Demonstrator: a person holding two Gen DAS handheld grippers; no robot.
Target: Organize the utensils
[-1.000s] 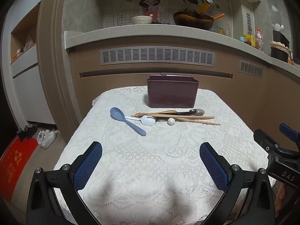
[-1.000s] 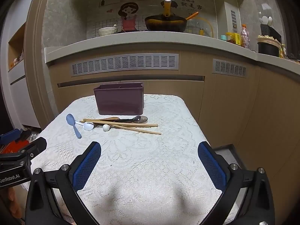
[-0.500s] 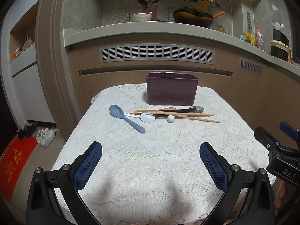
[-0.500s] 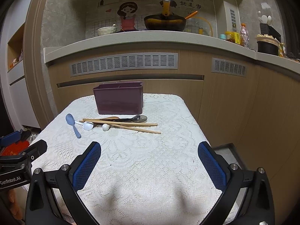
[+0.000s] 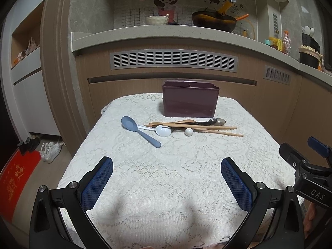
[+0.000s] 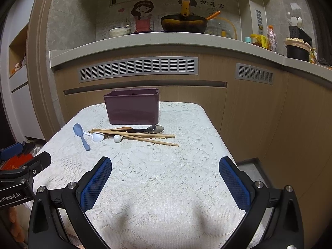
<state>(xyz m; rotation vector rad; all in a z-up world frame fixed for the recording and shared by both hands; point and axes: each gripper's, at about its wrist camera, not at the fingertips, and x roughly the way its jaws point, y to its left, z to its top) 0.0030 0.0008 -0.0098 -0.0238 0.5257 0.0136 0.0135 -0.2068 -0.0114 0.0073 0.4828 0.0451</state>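
White lace cloth covers the tabletop [image 5: 166, 182], its floral pattern plain in both wrist views. Only the left wrist view takes in the red mat [image 5: 14, 184] and white sneakers [image 5: 50, 148] on the floor at the left. Only the right wrist view shows the floor off the tabletop's right edge.

At the far end stands a dark purple, glossy plastic utensil holder [image 5: 190, 99], rectangular and divided inside. Just in front of it lies a loose cluster: a matte blue spoon [image 5: 139, 129] furthest left, a white spoon [image 5: 162, 130] beside it, pale wooden chopsticks [image 5: 199, 128] crossing over a wooden spoon [image 5: 184, 121], a dark spoon [image 5: 215, 121] with a shiny bowl, and a small white ball [image 5: 189, 131].

Both tools hover over the near end, well apart from the utensils. The left gripper [image 5: 167, 181] has its jaws wide apart and empty, as does the right gripper [image 6: 165, 179]; the pads are blue and mesh-textured.

Behind runs a wood-fronted kitchen counter [image 6: 145, 41] with grey vents, bearing a wok [image 6: 183, 22] and a bowl [image 6: 119, 32].
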